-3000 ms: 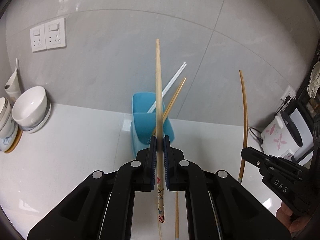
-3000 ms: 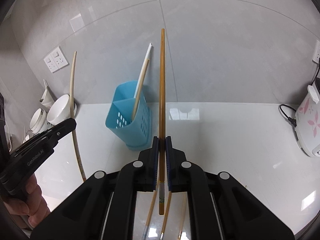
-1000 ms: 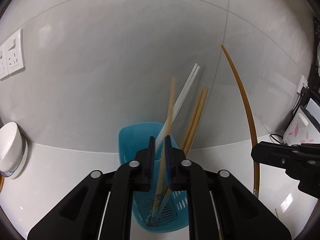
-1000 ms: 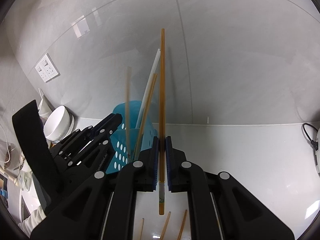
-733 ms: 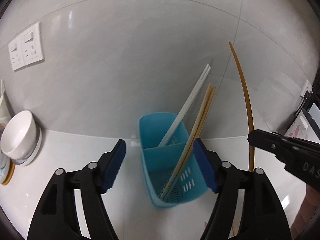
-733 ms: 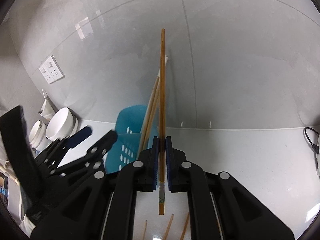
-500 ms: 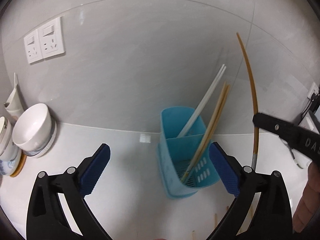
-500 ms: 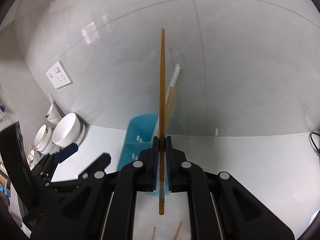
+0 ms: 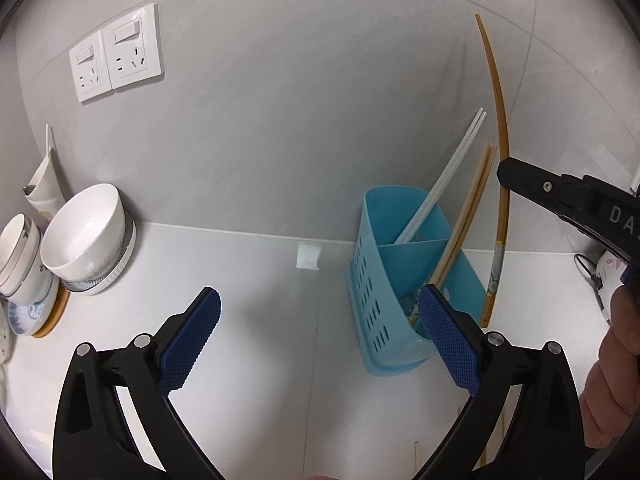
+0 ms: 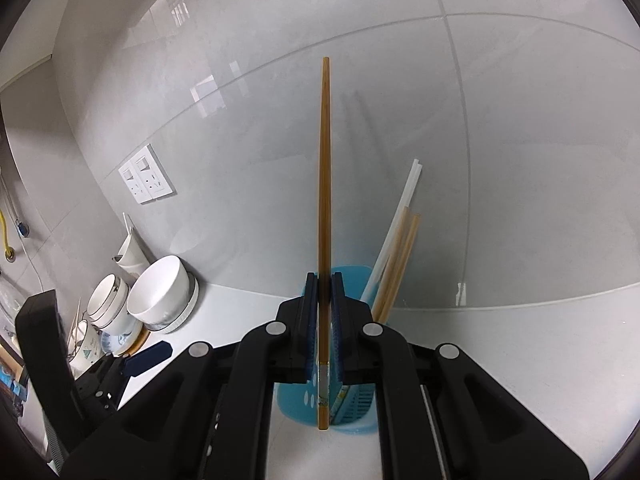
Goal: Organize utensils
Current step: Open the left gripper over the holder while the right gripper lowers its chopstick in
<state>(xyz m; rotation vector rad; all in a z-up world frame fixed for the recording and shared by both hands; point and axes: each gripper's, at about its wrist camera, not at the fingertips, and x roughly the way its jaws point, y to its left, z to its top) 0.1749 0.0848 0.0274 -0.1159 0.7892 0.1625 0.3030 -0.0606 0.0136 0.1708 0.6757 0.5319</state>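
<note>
A blue perforated utensil holder (image 9: pixel 394 276) stands on the white counter by the wall, holding two white chopsticks (image 9: pixel 444 178) and two light wooden chopsticks (image 9: pixel 468 212). My left gripper (image 9: pixel 320 332) is open and empty, low over the counter left of the holder. My right gripper (image 10: pixel 324 292) is shut on a brown wooden chopstick (image 10: pixel 325 184), held upright right over the holder (image 10: pixel 356 404). The same chopstick (image 9: pixel 500 168) and right gripper (image 9: pixel 560 196) show at the right of the left wrist view.
White bowls (image 9: pixel 86 232) and cups (image 9: pixel 18 256) are stacked on a plate at the left by the wall. Wall sockets (image 9: pixel 116 58) are above them. Loose chopsticks (image 9: pixel 417 460) lie on the counter near the front. An appliance cord (image 9: pixel 588 268) is at far right.
My left gripper let its chopstick drop into the holder, opened wide and drew back to the left. My right gripper carried the brown chopstick leftward to above the holder.
</note>
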